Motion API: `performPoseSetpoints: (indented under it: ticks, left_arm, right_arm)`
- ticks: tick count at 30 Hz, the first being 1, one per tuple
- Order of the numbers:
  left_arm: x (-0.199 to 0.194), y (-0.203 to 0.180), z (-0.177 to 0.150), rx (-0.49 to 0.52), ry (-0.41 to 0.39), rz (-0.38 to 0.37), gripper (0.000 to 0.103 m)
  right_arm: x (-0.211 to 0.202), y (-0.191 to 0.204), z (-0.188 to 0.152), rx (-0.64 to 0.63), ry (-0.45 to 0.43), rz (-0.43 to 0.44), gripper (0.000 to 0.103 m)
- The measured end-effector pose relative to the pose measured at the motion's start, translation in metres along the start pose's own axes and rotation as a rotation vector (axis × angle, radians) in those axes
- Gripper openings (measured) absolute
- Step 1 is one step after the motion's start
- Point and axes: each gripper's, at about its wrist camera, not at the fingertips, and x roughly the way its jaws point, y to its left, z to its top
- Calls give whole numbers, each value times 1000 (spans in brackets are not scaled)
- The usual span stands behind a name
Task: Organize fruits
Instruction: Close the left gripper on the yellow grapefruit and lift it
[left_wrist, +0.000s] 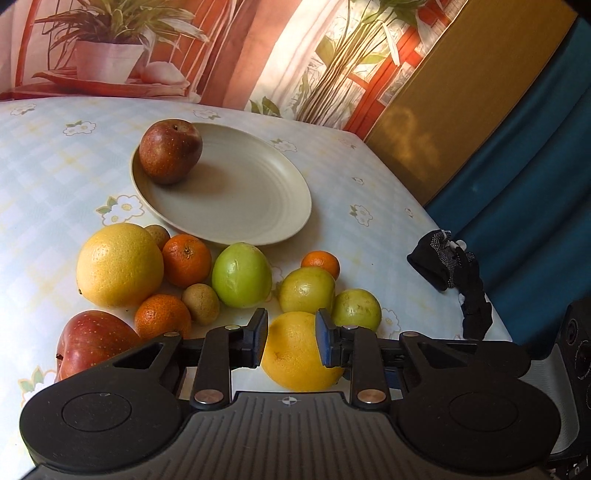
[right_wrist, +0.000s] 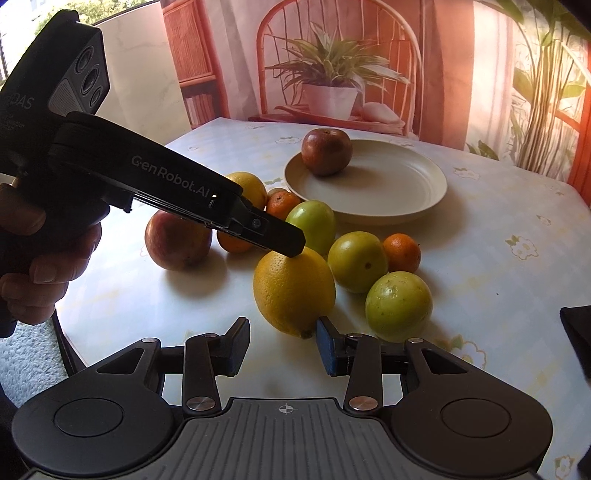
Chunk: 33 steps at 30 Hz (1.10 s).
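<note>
Left gripper (left_wrist: 290, 338) narrowed onto yellow citrus (left_wrist: 299, 350) on the tablecloth (left_wrist: 369, 177), pads at its flanks, plate (left_wrist: 258, 206) beyond; right gripper (right_wrist: 282, 345) nearly shut, empty, citrus just ahead.

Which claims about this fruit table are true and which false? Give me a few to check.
1. The plate holds one apple. True.
2. Three green fruits lie on the table. True.
3. The left gripper reaches for the apple on the plate. False: its tips are at a yellow fruit.
4. The right gripper holds an orange. False: nothing sits between its fingers.
</note>
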Motion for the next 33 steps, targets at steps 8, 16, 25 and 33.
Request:
performPoseSetpoints:
  ticks: [8, 16, 25, 33]
  left_arm:
    - [7, -5, 2, 20, 20, -35, 30]
    - [9, 0, 3, -20, 17, -45, 31]
    - [13, 15, -1, -133, 26, -86, 41]
    - [18, 16, -3, -151, 30, -92, 45]
  right_arm:
    - [9, -10, 0, 53, 7, -27, 39]
    - [17, -12, 3, 71, -4, -22, 44]
    - [16, -16, -3, 97, -21, -9, 43]
    - [16, -16, -5, 101, -33, -9, 43]
